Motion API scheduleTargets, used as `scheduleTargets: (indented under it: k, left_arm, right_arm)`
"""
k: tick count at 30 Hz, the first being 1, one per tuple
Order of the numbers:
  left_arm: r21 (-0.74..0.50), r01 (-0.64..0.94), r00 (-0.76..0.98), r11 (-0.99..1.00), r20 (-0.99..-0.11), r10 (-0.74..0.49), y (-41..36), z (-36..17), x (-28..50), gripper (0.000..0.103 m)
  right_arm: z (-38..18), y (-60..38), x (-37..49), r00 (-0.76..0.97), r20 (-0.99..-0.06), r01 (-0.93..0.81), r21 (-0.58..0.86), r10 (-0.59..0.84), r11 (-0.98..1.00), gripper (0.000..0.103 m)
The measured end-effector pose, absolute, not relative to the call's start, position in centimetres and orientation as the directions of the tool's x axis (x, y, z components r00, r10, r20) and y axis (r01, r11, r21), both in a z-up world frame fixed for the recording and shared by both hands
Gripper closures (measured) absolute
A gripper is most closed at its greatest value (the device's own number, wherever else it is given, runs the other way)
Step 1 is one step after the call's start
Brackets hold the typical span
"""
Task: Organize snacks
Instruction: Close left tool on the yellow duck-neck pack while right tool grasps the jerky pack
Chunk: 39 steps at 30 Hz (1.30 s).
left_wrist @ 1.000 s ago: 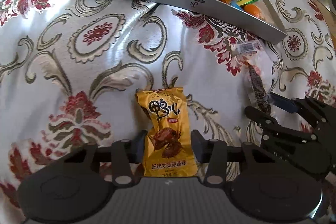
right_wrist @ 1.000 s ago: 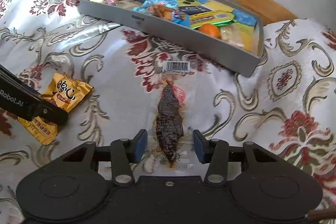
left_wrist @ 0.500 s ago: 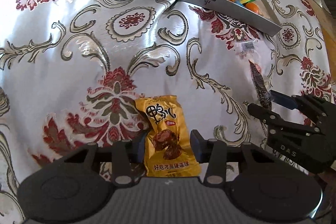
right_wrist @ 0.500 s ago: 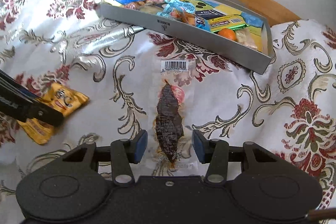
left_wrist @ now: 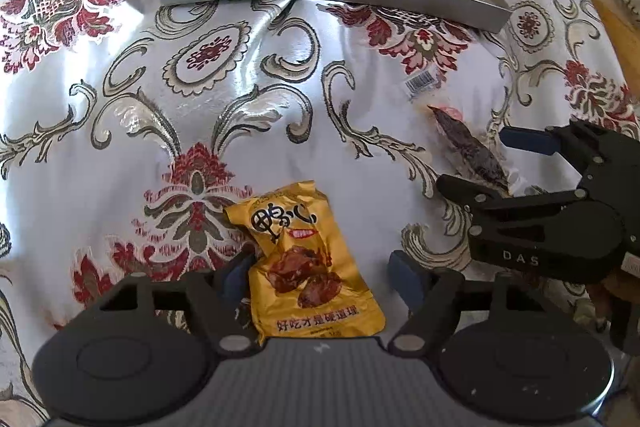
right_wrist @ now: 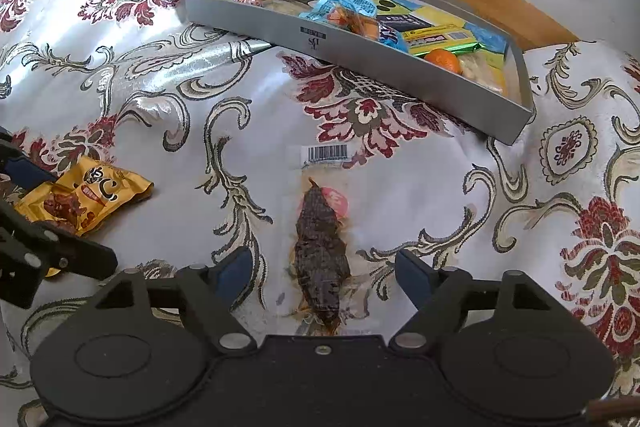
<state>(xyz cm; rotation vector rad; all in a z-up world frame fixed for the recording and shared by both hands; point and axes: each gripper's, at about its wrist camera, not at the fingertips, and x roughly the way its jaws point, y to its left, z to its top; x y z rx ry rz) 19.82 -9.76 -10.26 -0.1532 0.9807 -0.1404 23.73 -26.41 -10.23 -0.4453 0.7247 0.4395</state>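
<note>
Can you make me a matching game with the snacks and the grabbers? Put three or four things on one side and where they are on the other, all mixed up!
Things:
1. gold packet
2. clear packet
3. orange
4. tray

Places:
A. inside the tray
B. between the right gripper's fingers
C. far end of the cloth
D. between the left gripper's fingers

Pairs: 1-D, 2-B, 3-A, 4-C

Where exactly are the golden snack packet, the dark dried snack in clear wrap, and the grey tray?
golden snack packet (left_wrist: 308,259): left wrist view, printed front.
dark dried snack in clear wrap (right_wrist: 320,259): right wrist view, dark middle.
grey tray (right_wrist: 360,55): right wrist view, near outer wall.
</note>
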Motion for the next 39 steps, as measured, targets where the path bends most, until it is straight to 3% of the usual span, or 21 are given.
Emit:
scheduleTargets:
  k: [2,4,8,20,29,34,36,39]
  left_arm:
    - [-0.188,0.035,0.554,0.981,-0.814,-0.176,-9.6,-10.3,20.0,0.026]
    - [-0.178,0.022,0.558,0.984,-0.814,-0.16,-9.5,-10.4,20.1,0.034]
    - [-0.174,0.005,0.564,0.985,-0.812,-0.147,-9.1,-10.4,20.1,0.046]
    - [-0.173,0.043,0.59,0.984,-0.79,-0.164,-9.1,-9.6,18.7,0.067]
    - [-0.177,0.076,0.618,0.981,-0.764,-0.186,-8.7,-8.5,16.7,0.072]
    - [-0.167,0.082,0.595,0.983,-0.783,-0.182,-8.6,-8.9,16.3,0.072]
    - [-0.161,0.084,0.596,0.983,-0.783,-0.179,-8.8,-9.0,16.2,0.071]
    - [-0.136,0.092,0.591,0.986,-0.79,-0.164,-9.2,-9.2,16.3,0.061]
  right_arm:
    - [-10.4,-26.4,23.9,0.662,-0.713,-0.524,-0.218,0.233,0.823,0.025]
    - [-10.4,-26.5,24.2,0.648,-0.721,-0.526,-0.188,0.247,0.829,0.03]
    - [-10.2,-26.5,24.3,0.636,-0.726,-0.516,-0.148,0.261,0.844,0.053]
    - [-10.2,-26.4,24.0,0.65,-0.72,-0.503,-0.168,0.243,0.848,0.055]
    - [-9.0,-24.9,21.2,0.759,-0.614,-0.507,-0.348,0.216,0.789,0.056]
    - [-9.3,-24.1,20.7,0.751,-0.627,-0.527,-0.382,0.207,0.759,0.055]
    - [-9.4,-24.0,20.5,0.754,-0.623,-0.53,-0.392,0.207,0.752,0.055]
    - [-9.3,-23.9,20.4,0.755,-0.62,-0.532,-0.39,0.213,0.752,0.055]
